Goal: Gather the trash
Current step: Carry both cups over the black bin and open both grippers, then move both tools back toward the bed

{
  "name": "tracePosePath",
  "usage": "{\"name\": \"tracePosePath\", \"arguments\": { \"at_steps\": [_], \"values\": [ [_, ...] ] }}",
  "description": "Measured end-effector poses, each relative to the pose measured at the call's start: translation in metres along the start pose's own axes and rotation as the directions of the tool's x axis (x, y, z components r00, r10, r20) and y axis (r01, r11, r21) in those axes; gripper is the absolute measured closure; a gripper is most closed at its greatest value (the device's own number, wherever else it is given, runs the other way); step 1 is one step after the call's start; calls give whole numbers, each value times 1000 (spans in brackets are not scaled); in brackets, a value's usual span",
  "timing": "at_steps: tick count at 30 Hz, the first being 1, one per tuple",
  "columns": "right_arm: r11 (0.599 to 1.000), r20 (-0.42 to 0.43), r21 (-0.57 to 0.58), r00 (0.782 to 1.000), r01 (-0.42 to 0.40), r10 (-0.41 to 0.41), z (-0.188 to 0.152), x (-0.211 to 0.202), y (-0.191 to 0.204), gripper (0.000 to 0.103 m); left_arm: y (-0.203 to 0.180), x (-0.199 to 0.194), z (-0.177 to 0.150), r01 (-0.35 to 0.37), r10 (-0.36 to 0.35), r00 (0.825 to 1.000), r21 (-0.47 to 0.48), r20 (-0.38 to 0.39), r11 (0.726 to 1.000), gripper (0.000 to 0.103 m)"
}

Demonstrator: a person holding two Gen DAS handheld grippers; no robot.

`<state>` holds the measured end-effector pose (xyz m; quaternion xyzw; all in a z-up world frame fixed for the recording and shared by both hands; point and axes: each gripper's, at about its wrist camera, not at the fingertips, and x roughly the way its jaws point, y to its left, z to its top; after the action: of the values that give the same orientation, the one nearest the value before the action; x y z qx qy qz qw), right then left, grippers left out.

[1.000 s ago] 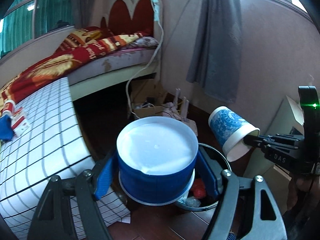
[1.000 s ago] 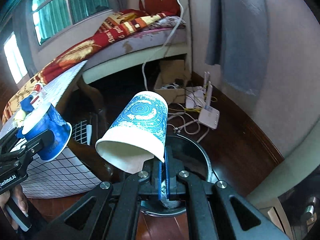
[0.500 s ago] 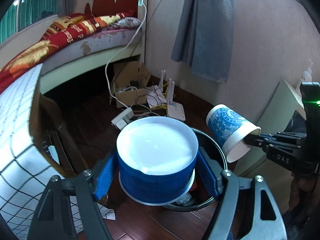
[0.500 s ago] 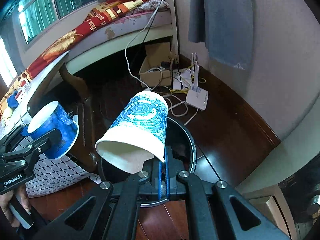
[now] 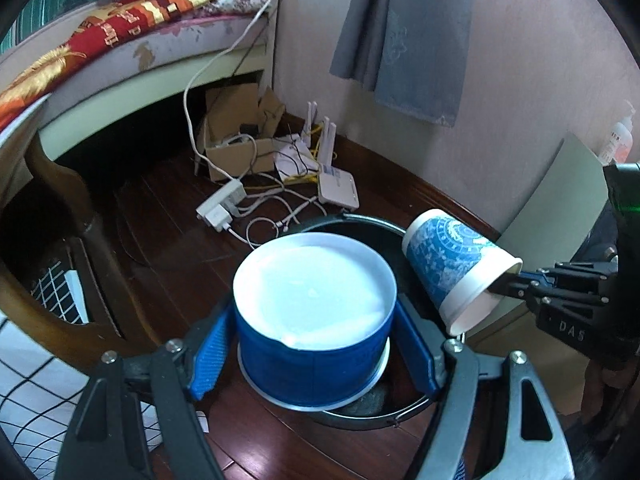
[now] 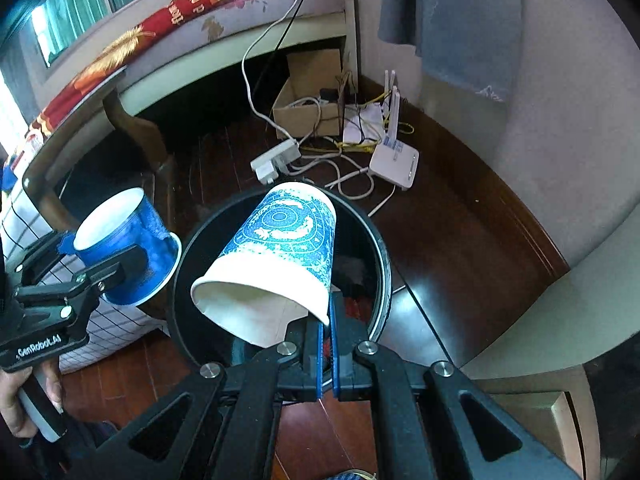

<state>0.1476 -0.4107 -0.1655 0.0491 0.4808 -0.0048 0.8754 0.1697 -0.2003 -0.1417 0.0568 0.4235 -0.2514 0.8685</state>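
Two cups hang over the black bin [image 6: 376, 240]: the right gripper [image 6: 326, 320] pinches the patterned cup [image 6: 280, 248] by its rim wall, directly above the opening; the left gripper [image 5: 312, 344] clamps the blue cup [image 5: 314, 320], base up, nearer the bin's left edge.

1. The left gripper [image 5: 316, 354] clamps a blue cup [image 5: 314, 344] by its sides, white base facing the camera.
2. Behind the cup sits a black trash bin [image 5: 360, 226]; its contents are hard to make out.
3. At right, the right gripper [image 5: 506, 282] pinches the rim of a patterned paper cup [image 5: 448, 258], tilted above the bin's right edge.
4. Far on the dark wooden floor [image 5: 168, 240] lie a white router [image 5: 338, 194], a power strip [image 5: 222, 208] and a cardboard box [image 5: 236, 140].
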Motion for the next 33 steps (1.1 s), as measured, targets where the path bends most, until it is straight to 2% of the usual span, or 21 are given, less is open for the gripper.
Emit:
{"name": "tracePosePath", "arguments": {
  "at_steps": [5, 8, 9, 10, 11, 12, 13, 20, 33],
  "values": [
    [1000, -36, -31, 999, 2, -3, -4, 13, 3, 100, -2, 17, -3, 28, -28, 998, 3, -55, 1000, 26],
    [998, -49, -55, 999, 17, -20, -5, 22, 4, 99, -4, 31, -6, 65, -65, 991, -1, -118, 998, 25],
    [997, -55, -73, 998, 35, -40, -5, 25, 5, 99, -4, 36, -6, 57, -57, 988, -4, -141, 998, 25],
    [992, -72, -98, 994, 77, -84, -6, 33, 6, 89, -3, 40, -6, 19, -18, 989, 0, -146, 1000, 21],
    [983, -91, -120, 984, 141, -152, -7, 42, 4, 43, -2, 43, -6, -12, 12, 989, 5, -151, 1000, 7],
    [978, -101, -120, 978, 169, -181, -9, 46, 1, 16, 0, 45, -7, -36, 37, 986, 6, -166, 999, 1],
    [977, -97, -114, 976, 181, -192, -11, 46, -2, 0, 3, 44, -7, -47, 46, 985, 1, -164, 999, 0],
    [975, -62, -68, 975, 210, -214, -4, 37, -11, 0, 13, 21, -15, -137, 136, 986, -2, -95, 991, 0],
    [981, 5, -80, 984, 177, -177, 8, 10, 15, 0, 32, -22, -16, -193, 192, 981, -63, -20, 979, 0]
  ]
}}
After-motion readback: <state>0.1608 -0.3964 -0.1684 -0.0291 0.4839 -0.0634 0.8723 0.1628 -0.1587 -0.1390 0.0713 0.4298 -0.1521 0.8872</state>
